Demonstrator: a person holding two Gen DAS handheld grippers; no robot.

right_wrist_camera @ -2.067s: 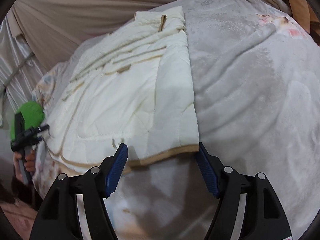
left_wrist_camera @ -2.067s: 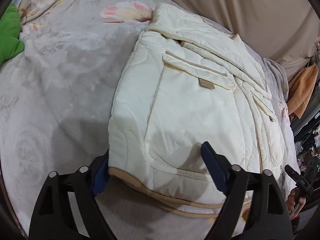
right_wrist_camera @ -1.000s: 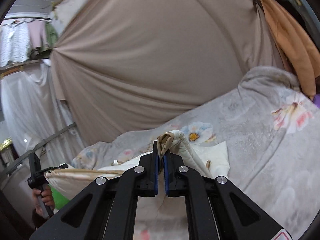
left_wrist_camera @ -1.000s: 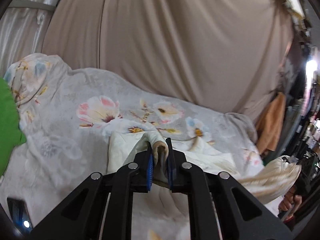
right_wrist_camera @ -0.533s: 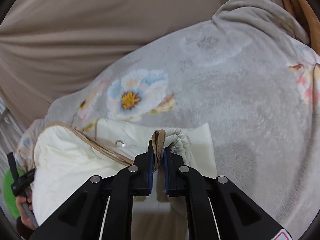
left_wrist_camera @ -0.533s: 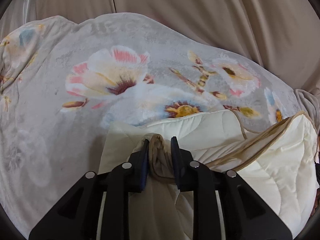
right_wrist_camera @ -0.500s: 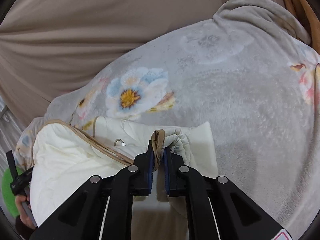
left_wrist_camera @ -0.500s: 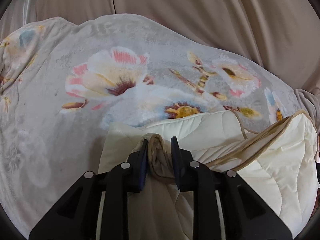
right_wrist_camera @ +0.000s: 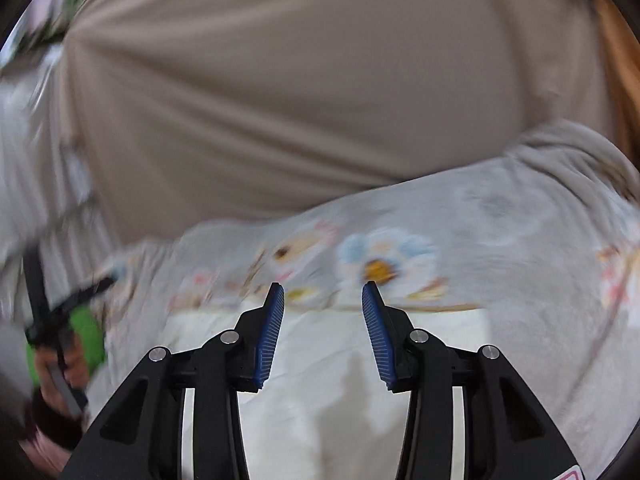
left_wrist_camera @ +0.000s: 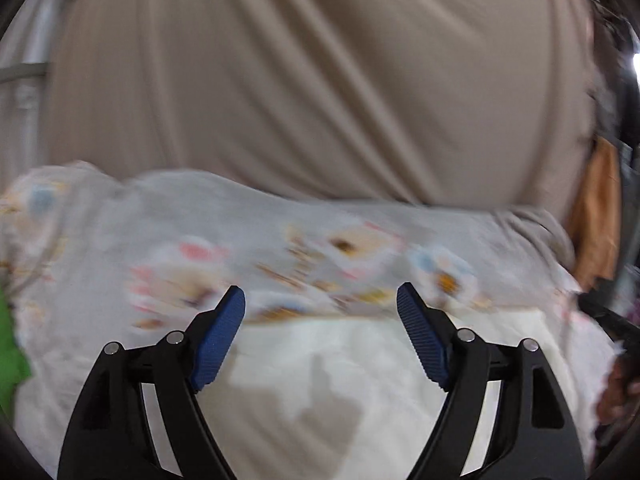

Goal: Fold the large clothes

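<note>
Left wrist view, blurred: the left tongs (left_wrist_camera: 320, 312) stand spread wide, ribbed blue pads (left_wrist_camera: 218, 338) holding nothing. The cream quilted jacket (left_wrist_camera: 340, 380) lies flat just below and ahead of them on the fleecy floral blanket (left_wrist_camera: 120, 248); a draped beige curtain (left_wrist_camera: 300, 80) hangs beyond.

Right wrist view: the right tongs (right_wrist_camera: 323, 312) are parted too, empty, above the same smooth jacket (right_wrist_camera: 332, 380), blanket (right_wrist_camera: 520, 260) stretching off right.

Cream jacket (left_wrist_camera: 360, 368), grey floral blanket (left_wrist_camera: 248, 232), beige curtain (left_wrist_camera: 320, 80).
</note>
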